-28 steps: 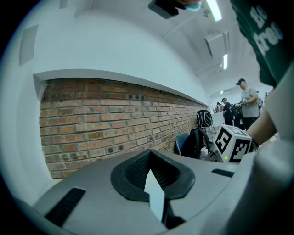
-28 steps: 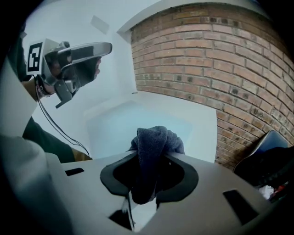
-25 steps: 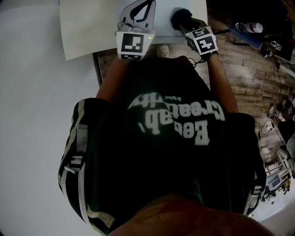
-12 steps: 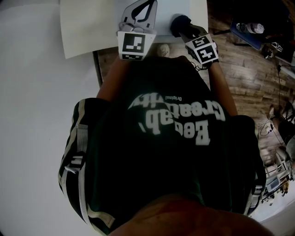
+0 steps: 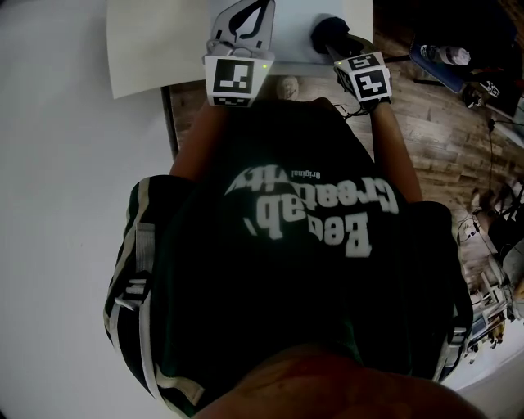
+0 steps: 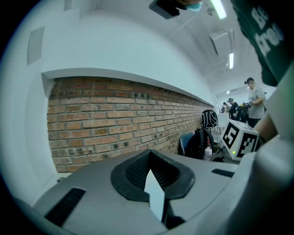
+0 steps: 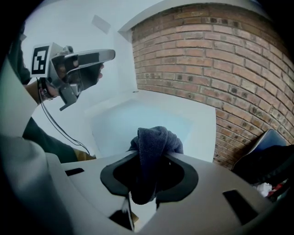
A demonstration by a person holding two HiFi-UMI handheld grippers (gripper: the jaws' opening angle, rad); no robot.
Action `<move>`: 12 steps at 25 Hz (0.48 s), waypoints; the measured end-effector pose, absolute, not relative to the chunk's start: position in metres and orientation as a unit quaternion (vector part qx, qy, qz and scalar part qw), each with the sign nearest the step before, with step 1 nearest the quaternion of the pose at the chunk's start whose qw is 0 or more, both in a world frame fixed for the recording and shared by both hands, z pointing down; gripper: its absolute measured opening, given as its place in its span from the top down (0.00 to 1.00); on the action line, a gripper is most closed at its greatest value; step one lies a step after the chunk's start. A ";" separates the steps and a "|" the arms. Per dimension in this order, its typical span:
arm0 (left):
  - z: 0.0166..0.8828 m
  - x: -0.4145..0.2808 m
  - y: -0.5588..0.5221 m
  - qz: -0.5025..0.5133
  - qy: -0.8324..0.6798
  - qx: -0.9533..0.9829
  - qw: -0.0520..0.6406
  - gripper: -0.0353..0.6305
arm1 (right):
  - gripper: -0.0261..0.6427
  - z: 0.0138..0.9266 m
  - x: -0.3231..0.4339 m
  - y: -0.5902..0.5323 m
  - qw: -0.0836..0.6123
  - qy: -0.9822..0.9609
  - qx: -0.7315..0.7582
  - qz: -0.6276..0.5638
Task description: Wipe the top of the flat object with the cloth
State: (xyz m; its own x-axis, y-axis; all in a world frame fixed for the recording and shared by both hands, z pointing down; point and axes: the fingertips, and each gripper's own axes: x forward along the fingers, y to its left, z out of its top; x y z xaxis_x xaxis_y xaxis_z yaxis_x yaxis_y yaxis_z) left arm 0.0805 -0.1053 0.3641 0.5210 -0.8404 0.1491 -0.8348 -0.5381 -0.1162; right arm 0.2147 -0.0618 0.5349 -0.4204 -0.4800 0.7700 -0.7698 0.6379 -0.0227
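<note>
Nearest the head camera, the person's dark green shirt (image 5: 303, 270) fills most of the picture and hides the near part of the work area, so only the two marker cubes and the jaws show past its upper hem. The right gripper (image 5: 340, 42) is clamped on the dark blue cloth (image 5: 327, 31). Its own view shows a fold of the cloth (image 7: 154, 147) bunched between the jaws of the right gripper (image 7: 146, 193) and bulging out in front of them. The cloth sits over the near right part of the flat board (image 5: 291, 29), though no view shows whether it touches the surface. The left gripper (image 5: 260, 11) has its jaws pressed together at the tips with nothing in them, as the left gripper view confirms (image 6: 154, 195). From the right gripper view it is lifted off the table, and a thin cable (image 7: 59, 124) hangs from it toward the person. The flat board (image 7: 138, 119) is pale and lies on the white table (image 7: 202, 124), with bare tabletop around it on the far and right sides. The table's near edge (image 5: 147, 82) runs just ahead of the shirt. A wooden floor (image 5: 426, 123) lies to the right, with clutter well apart. A brick wall (image 7: 206, 69) closes off the far side just past the table, and a dark bag (image 6: 202, 137) rests on a chair along it.
</note>
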 end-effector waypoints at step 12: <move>0.372 0.043 -0.103 -0.100 0.502 -0.859 0.004 0.95 | 0.82 0.538 0.224 -0.137 0.394 -0.791 0.431 0.183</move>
